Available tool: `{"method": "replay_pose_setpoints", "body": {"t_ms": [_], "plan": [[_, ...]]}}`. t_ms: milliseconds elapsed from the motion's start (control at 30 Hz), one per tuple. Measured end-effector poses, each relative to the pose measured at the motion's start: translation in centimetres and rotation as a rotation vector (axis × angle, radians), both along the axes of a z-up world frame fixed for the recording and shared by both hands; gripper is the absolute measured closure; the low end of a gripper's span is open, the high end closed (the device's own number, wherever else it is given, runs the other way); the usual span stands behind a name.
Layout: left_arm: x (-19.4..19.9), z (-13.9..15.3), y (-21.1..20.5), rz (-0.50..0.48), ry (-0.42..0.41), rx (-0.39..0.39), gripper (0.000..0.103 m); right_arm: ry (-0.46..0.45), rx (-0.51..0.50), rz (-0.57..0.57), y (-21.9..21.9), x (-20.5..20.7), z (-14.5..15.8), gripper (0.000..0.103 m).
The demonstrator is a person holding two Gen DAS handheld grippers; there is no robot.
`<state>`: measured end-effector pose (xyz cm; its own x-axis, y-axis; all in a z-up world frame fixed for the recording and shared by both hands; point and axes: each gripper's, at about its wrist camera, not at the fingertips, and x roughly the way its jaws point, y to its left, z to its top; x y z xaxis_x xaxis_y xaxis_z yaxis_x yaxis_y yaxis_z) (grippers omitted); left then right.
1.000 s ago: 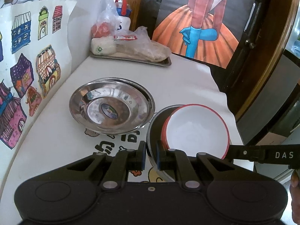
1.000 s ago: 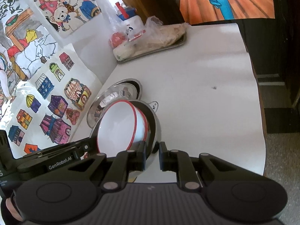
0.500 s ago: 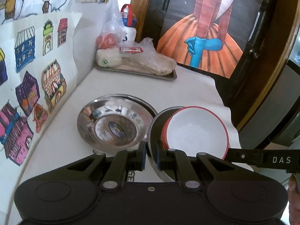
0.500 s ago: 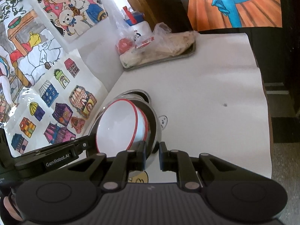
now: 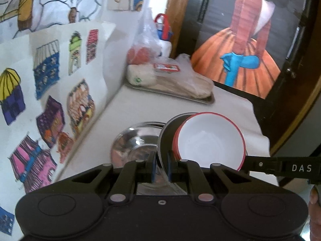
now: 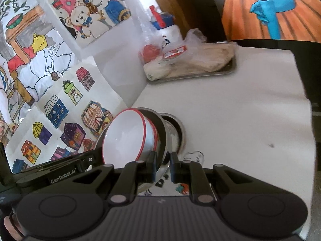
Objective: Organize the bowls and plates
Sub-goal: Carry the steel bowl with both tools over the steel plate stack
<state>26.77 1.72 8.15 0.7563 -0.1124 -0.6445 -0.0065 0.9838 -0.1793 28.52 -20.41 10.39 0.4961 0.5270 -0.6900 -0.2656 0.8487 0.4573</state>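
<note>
**Trainee:** What am I holding, and where is it?

**Operator:** I have a steel plate (image 5: 166,132) lifted off the white table (image 6: 250,108), with a stack of red-rimmed white bowls (image 5: 210,138) riding in it. My left gripper (image 5: 159,167) is clenched on the plate's near rim; my right gripper (image 6: 162,166) is clenched on the rim at the opposite side. A second steel plate (image 5: 132,142) lies on the table just beyond and below the carried one.

**Trainee:** How do you judge it will handle?

**Operator:** Stiff and thin at the rim, which suits a pinch, but polished metal is likely slippery under the pads. The bowls sit loose and look breakable, and the load appears top-heavy. I judge the rim the only sensible purchase, one grip on each side, and the plate should travel level.

**Trainee:** What does each view add?

**Operator:** The left wrist view looks into the top bowl and shows the right gripper's arm reaching in from the right. The right wrist view shows the bowls side-on, so their stacked rims and their lean toward the wall drawings (image 6: 56,108) are legible. It also shows open tabletop to the right, with a tray of bagged goods (image 6: 190,66) at the far end.
</note>
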Motion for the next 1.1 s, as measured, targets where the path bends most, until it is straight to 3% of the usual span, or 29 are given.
{"method": "replay_pose_setpoints", "body": {"t_ms": [467, 1100], "plan": [[4.0, -3.2, 2.8, 0.064, 0.068, 0.007, 0.093, 0.052, -0.024, 0.040, 3.3, 3.9, -3.2, 0.088], [5.3, -4.6, 3.0, 0.081, 0.110, 0.040, 0.093, 0.106, -0.030, 0.064, 3.9, 5.2, -5.1, 0.088]]}}
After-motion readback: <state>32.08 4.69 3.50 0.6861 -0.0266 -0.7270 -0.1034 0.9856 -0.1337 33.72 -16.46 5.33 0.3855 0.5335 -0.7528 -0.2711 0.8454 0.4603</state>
